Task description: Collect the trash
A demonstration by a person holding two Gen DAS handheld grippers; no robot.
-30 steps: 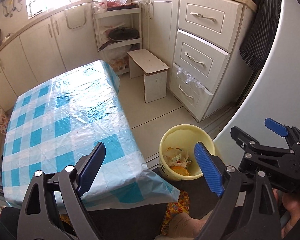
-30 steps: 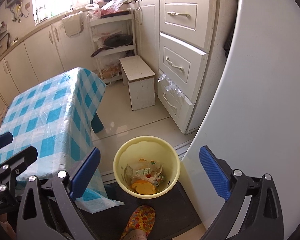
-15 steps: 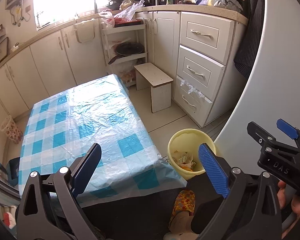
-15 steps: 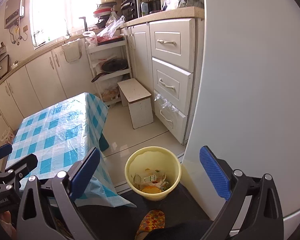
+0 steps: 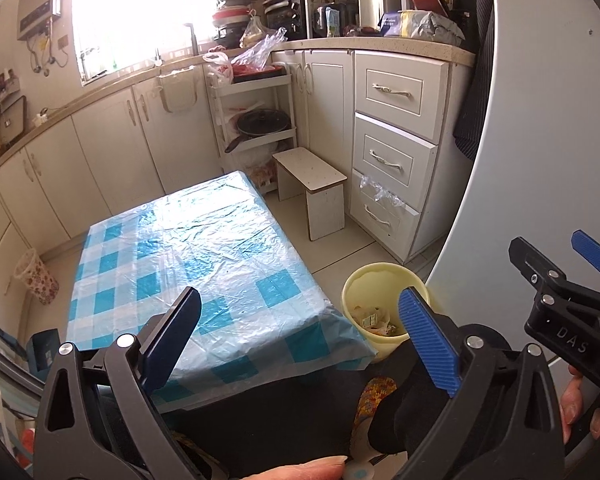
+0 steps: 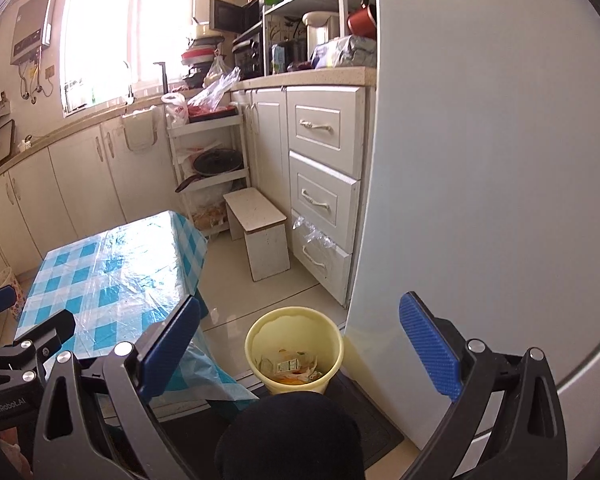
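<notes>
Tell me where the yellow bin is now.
The yellow bin stands on the floor, low centre in the right wrist view, between the checked table and the white fridge.

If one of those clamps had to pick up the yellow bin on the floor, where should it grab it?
Probably the rim of the yellow trash bin, from above, one finger inside and one outside. It stands upright and open, and its round body looks too wide to span. The side facing the checkered table looks freest; the white appliance crowds the other. The right gripper, open, is over it.

left claw black, blue ribbed pads | silver screws | sleeve possibly black
</notes>
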